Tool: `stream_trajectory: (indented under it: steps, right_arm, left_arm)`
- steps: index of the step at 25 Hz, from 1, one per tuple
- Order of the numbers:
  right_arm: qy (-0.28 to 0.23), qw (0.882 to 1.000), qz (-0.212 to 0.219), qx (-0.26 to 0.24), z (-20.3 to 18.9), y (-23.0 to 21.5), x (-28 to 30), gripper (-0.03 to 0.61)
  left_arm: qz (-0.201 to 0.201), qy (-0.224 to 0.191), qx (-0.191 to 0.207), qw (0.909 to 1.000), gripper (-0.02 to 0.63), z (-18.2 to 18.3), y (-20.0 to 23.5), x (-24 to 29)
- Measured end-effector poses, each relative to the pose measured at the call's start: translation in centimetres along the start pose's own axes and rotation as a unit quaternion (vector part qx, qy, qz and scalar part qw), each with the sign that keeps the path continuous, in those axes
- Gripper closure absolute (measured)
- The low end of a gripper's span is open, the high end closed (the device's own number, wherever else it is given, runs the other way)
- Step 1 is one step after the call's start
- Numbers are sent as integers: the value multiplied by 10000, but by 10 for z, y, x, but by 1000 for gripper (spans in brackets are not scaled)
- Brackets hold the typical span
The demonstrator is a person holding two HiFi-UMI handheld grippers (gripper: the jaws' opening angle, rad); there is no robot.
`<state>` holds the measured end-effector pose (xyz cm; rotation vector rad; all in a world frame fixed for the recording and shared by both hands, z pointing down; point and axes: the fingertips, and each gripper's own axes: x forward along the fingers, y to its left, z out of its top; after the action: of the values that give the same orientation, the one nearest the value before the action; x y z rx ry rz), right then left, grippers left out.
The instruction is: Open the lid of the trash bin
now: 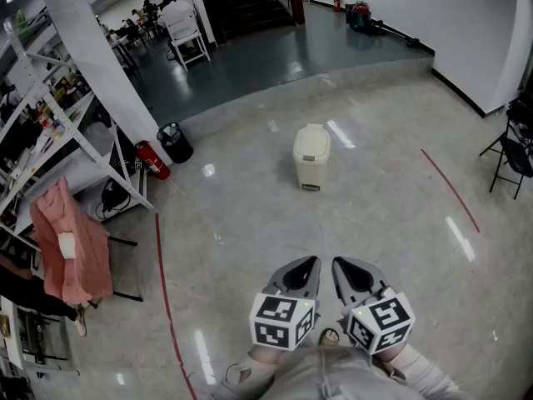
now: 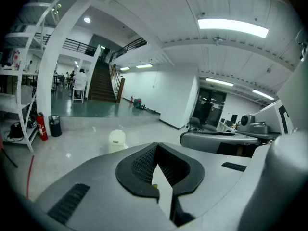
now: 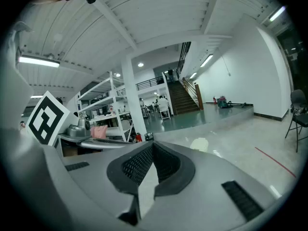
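Note:
A cream trash bin [image 1: 311, 155] with its lid down stands alone on the grey floor, well ahead of me. It shows small in the left gripper view [image 2: 117, 140] and in the right gripper view [image 3: 199, 144]. My left gripper [image 1: 305, 267] and right gripper [image 1: 348, 268] are side by side close to my body, both pointing toward the bin and far short of it. In each gripper's own view the jaws [image 2: 159, 167] [image 3: 151, 165] are closed together with nothing between them.
A black waste basket [image 1: 175, 142] and a red fire extinguisher [image 1: 152, 160] sit left of the bin by a white pillar. Shelving and a chair draped in pink cloth [image 1: 71, 244] line the left. A folding chair [image 1: 515, 152] stands at right. Red tape lines [image 1: 162, 282] cross the floor.

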<state>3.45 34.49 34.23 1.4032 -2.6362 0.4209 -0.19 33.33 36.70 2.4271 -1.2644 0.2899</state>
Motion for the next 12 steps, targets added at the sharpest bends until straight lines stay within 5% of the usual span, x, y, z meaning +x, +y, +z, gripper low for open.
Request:
stream_trajectory:
  steps: [12]
  right_arm:
    - [-147, 9998, 91, -67, 3, 5, -37, 575]
  left_arm:
    - [-32, -44, 164, 9999, 609, -6, -43, -15]
